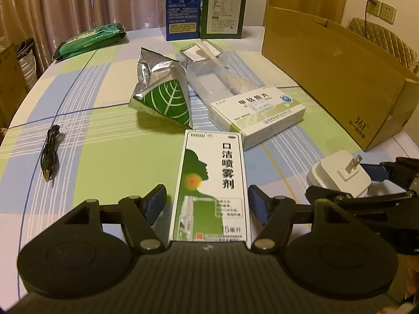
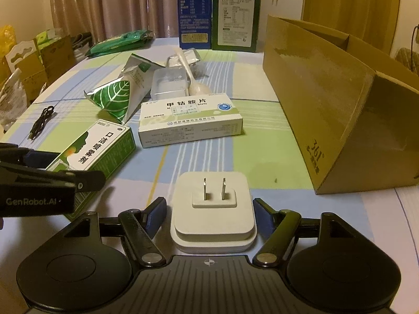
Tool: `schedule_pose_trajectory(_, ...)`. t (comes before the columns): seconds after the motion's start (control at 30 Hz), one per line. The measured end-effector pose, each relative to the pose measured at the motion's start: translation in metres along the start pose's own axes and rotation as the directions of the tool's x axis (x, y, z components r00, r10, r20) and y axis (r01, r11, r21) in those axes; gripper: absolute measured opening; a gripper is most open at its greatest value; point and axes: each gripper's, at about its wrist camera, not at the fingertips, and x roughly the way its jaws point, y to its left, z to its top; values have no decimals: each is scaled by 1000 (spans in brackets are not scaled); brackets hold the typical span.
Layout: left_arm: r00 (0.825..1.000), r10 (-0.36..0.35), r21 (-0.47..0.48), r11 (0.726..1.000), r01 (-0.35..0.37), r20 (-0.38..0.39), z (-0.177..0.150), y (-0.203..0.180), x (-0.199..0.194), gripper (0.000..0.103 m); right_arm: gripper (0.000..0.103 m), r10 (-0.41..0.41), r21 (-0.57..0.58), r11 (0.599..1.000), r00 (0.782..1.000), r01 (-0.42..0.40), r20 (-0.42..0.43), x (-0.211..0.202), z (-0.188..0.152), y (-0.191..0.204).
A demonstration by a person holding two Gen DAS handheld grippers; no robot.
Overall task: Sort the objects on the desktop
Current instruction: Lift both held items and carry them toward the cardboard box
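This looks like a room in a home. The worktop point(image 1: 110, 141) wears a checked cloth in green, blue and cream, and long beige curtains point(image 1: 65, 7) hang behind it. A wall socket point(image 1: 387, 13) with a plugged-in cable sits above a quilted chair back point(image 1: 379, 34). Cardboard boxes point(image 2: 39, 60) crowd the floor beside the worktop, and medicine boxes point(image 2: 188, 120), a snack bag point(image 2: 115, 99) and a charger plug point(image 2: 213, 204) lie about.

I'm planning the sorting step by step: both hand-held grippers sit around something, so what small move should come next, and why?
Probably close both. The left hand-held gripper straddles the spray box and the right hand-held gripper straddles the white plug, but gaps show beside each pad, so nothing is gripped yet. Both things lie flat on the table.
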Motion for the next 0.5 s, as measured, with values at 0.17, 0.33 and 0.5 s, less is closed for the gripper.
schedule_pose_trajectory(0.17, 1000, 1, 13, 1000, -1, -4, 1, -1, 4, 55, 69, -6, 6, 1000, 1000, 6, 4, 2, 1, 0)
schedule_pose_trajectory(0.33, 1000, 12, 45, 999, -12, -8, -1, -6, 6, 51, 68, -8, 6, 1000, 1000, 8, 7, 3, 1, 0)
schedule_pose_trajectory(0.5, 999, 33, 61, 998, -32, -5, -3, -10, 3, 51, 62, -9, 4, 1000, 1000, 9, 11, 3, 2, 1)
